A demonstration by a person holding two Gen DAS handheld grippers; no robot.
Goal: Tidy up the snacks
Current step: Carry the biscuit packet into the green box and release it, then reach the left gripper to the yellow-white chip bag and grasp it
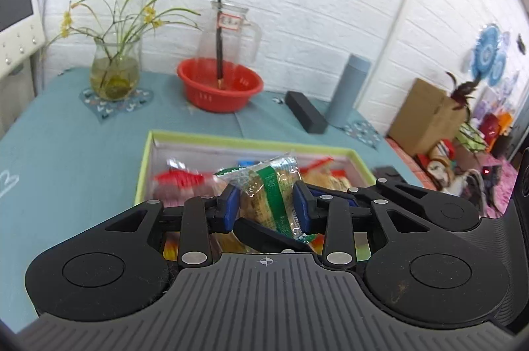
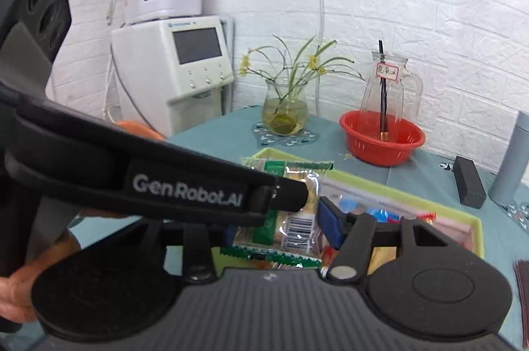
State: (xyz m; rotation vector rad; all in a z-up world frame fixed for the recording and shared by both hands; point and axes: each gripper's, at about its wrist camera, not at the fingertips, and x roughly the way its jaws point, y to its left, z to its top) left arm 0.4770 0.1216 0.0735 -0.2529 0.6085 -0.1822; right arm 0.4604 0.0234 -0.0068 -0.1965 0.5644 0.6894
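Snack packet [image 1: 269,195] with the green stripe is the whole story right now. It's sitting between the blue pads [image 1: 231,207] of the left gripper [image 1: 267,207], and the pads look pressed up against its sides, so I'd say that gripper has hold of it, closed down to about the packet's width. The packet stands roughly upright, long axis running away from the fingers, and it hangs over the near end of the green-edged box [image 1: 145,159] on the tabletop [image 1: 82,136], where a pile of other wrapped snacks [image 1: 178,180] already lies.

The weird bit is the right wrist view: the same packet [image 2: 291,212] shows between the right gripper [image 2: 281,227] pads too, barcode facing the camera. One blue pad [image 2: 330,227] sits just beside its edge, but the left gripper's body [image 2: 185,189] crosses in front and hides the other side, so I honestly can't tell if the right one is pinching it or just near it.

My guess is a handover or a drop into the box. The left is clearly the one in charge, and the box is straight below and ahead.
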